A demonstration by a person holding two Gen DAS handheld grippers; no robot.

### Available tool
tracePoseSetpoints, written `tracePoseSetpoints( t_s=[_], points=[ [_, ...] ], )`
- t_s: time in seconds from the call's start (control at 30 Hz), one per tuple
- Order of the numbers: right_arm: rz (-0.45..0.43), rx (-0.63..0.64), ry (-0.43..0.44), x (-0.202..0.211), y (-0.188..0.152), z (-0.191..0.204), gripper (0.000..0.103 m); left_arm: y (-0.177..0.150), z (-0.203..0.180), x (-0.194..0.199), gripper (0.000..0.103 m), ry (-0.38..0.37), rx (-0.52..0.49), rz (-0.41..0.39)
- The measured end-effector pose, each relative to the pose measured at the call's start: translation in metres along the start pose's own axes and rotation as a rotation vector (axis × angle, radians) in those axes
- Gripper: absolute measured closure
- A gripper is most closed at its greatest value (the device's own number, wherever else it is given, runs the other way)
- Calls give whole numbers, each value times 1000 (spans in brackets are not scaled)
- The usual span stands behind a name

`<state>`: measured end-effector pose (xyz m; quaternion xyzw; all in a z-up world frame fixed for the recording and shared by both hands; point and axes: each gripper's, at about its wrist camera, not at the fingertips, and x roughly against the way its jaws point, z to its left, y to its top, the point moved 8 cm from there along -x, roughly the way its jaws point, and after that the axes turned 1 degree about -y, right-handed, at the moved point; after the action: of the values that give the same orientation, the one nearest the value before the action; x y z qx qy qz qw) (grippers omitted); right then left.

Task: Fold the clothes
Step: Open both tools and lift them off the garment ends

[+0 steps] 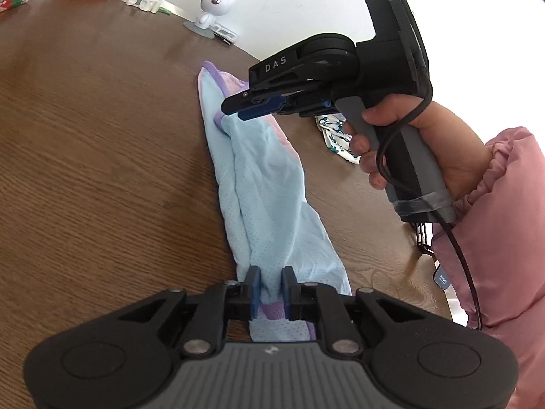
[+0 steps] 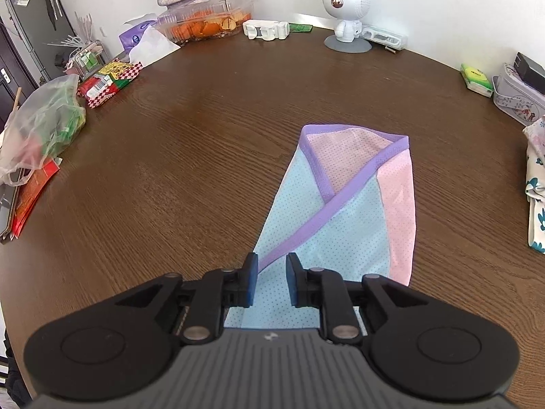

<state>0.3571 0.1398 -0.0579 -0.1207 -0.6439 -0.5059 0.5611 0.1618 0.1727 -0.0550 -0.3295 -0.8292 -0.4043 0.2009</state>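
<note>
A light blue mesh garment [image 1: 269,187] with pink panels and purple hems lies in a long narrow fold on the brown wooden table [image 1: 102,153]. My left gripper [image 1: 270,272] stands at its near end, jaws a little apart, with the blue cloth showing in the gap and no pad pressing on it. In the right wrist view, my right gripper [image 2: 271,259] is open just over the garment [image 2: 344,204], with the purple hem running up to its left pad. From the left wrist view, the right gripper [image 1: 235,107] hovers over the garment's far end, held by a hand [image 1: 408,143].
A floral cloth [image 2: 534,197] lies at the table's right edge. Along the far edge stand a white robot-shaped gadget [image 2: 345,6], a clear box of orange food [image 2: 207,17] and snack packets [image 2: 109,81]. A plastic bag [image 2: 41,126] sits left. A pink sleeve [image 1: 504,238] fills the right.
</note>
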Motion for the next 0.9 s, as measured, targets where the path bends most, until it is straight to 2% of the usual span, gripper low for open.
tracePoseSetpoints(
  t_s=[0.1,0.17,0.27,0.47,0.5,0.53,0.57,0.6,0.63,0.67,0.8,0.87,0.9],
  points=[
    [18,23,-8,-5,-6,4,84,-1,-2,-2,92,10,-24,5],
    [32,39,-17,-10,-10,6,96,-3,-4,-5,93,18,-45,13],
    [9,18,-33,-16,-9,4,101,-4,-6,-10,95,26,-70,18],
    [-33,-24,-19,-17,-5,0,100,-6,-5,-7,94,57,-92,5],
    [-44,-40,-1,-14,-5,-1,99,-6,-6,-4,89,63,-101,-2],
    [-58,-58,19,-10,-4,-3,94,-6,-8,1,75,68,-117,-14],
    [-84,-83,49,-1,-4,-5,85,-6,-10,5,65,72,-132,-25],
    [-114,-98,77,11,-3,-8,77,-4,-12,11,50,71,-149,-44],
    [-146,-98,101,27,-4,-9,61,-2,-14,19,49,64,-167,-70],
    [-177,-95,125,43,-5,-11,56,0,-16,26,48,56,-184,-93],
    [-269,1,164,113,-32,-14,52,16,-22,41,50,61,-234,-153],
    [-297,79,145,143,-59,-16,51,22,-25,40,52,79,-262,-163],
    [-293,118,138,153,-75,-15,51,25,-27,36,56,84,-275,-160]
  ],
)
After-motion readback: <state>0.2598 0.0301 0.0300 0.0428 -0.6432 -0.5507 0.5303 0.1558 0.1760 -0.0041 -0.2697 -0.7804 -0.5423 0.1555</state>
